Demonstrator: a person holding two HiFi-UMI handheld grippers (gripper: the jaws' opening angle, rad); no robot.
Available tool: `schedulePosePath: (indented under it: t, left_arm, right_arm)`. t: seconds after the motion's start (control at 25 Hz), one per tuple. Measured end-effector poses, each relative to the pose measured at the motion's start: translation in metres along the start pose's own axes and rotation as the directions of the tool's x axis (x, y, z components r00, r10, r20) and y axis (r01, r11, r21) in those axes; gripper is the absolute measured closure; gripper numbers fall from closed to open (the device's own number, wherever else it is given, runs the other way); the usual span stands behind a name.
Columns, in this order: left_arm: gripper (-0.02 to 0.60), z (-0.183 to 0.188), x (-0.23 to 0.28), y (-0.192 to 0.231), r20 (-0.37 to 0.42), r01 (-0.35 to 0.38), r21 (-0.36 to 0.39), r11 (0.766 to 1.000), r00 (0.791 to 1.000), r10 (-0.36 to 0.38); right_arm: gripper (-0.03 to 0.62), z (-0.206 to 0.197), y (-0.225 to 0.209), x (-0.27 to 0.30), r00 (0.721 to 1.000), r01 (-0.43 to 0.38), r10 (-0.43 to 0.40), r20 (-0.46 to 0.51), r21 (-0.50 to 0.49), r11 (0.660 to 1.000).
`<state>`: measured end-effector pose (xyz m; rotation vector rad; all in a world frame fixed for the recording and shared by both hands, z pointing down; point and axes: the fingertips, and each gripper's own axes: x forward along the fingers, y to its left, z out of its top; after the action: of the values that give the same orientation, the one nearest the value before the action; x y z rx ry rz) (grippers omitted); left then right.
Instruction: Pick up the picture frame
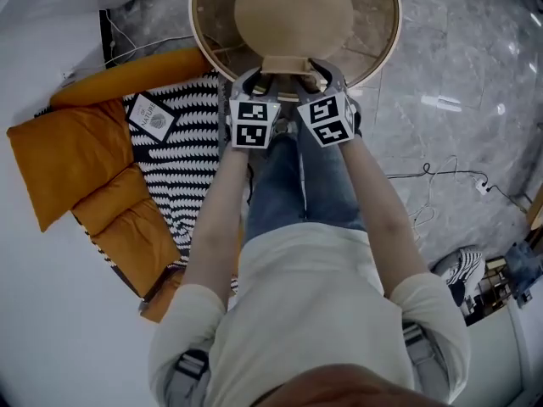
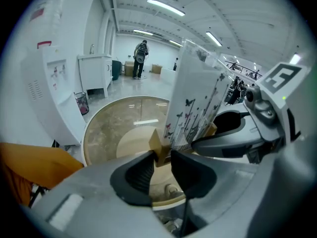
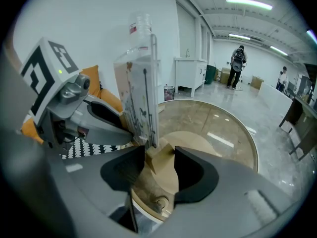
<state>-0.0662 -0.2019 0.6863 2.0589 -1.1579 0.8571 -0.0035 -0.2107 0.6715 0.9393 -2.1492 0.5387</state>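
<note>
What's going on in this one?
A person is working with two handheld grippers, and both are clamped on the same picture frame, a clear upright panel printed with butterflies and stems. The left gripper and the right gripper each pinch the frame's wooden base from opposite ends. The frame stands upright between them and appears to be held just above the round glass table, not resting on it.

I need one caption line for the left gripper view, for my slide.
Left tongs clamp the wooden base of a butterfly-printed picture frame above a round glass table.
</note>
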Motion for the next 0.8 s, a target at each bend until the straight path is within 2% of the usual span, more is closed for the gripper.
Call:
schedulePosePath:
  t: [0.36, 0.8]
  left_arm:
    - [0.472, 0.016, -0.079, -0.022, 0.093, -0.020, 0.002, 1.000, 0.995, 0.019]
    - [0.472, 0.016, -0.168, -0.049, 0.162, -0.015, 0.031, 0.999, 0.987, 0.010]
  right_arm:
    - [0.407, 0.033, 0.038, -0.071, 0.997, 0.049, -0.044, 0.066, -0.065, 0.997]
    - [0.407, 0.053, 0.090, -0.147, 0.990, 0.085, -0.072, 0.124, -0.097, 0.992]
